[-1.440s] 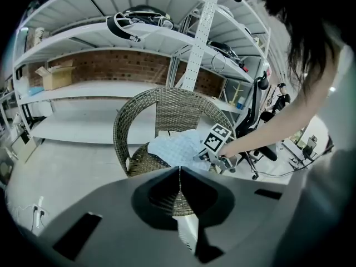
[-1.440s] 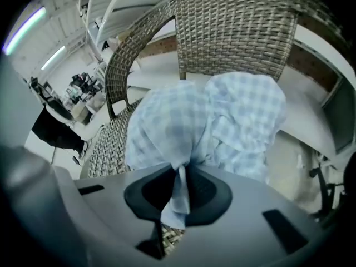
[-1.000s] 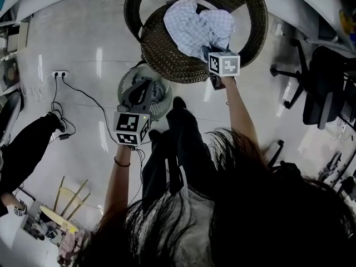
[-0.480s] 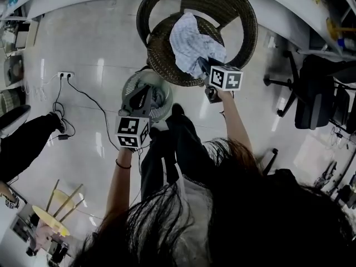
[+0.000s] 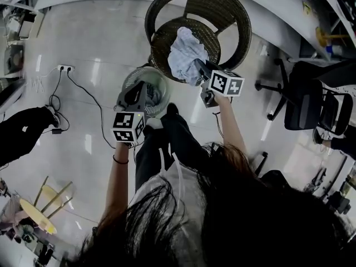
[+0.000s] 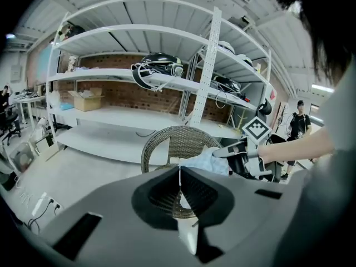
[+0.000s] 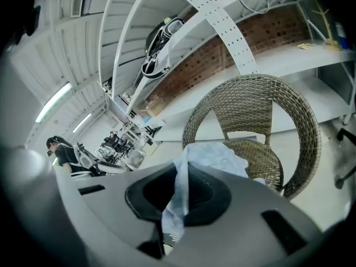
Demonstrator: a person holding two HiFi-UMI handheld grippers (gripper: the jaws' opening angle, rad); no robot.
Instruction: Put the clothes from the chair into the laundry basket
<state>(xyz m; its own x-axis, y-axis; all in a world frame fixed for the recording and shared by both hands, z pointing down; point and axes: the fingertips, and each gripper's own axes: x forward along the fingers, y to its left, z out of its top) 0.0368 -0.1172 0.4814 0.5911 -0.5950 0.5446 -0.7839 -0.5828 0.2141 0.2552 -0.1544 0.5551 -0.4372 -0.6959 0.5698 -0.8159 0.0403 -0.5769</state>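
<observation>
Right hand-held gripper point(image 7: 181, 177): clamped on the pale checked cloth point(image 5: 183, 52), bunched just over the wicker chair point(image 5: 228, 21) seat.
Left hand-held gripper point(image 6: 179, 168): jaws together, seemingly empty, above the laundry basket point(image 5: 161, 82).

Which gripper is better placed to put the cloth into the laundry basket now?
Right. The right gripper is already shut on the cloth over the chair. The left gripper is shut on nothing, near the basket.
</observation>
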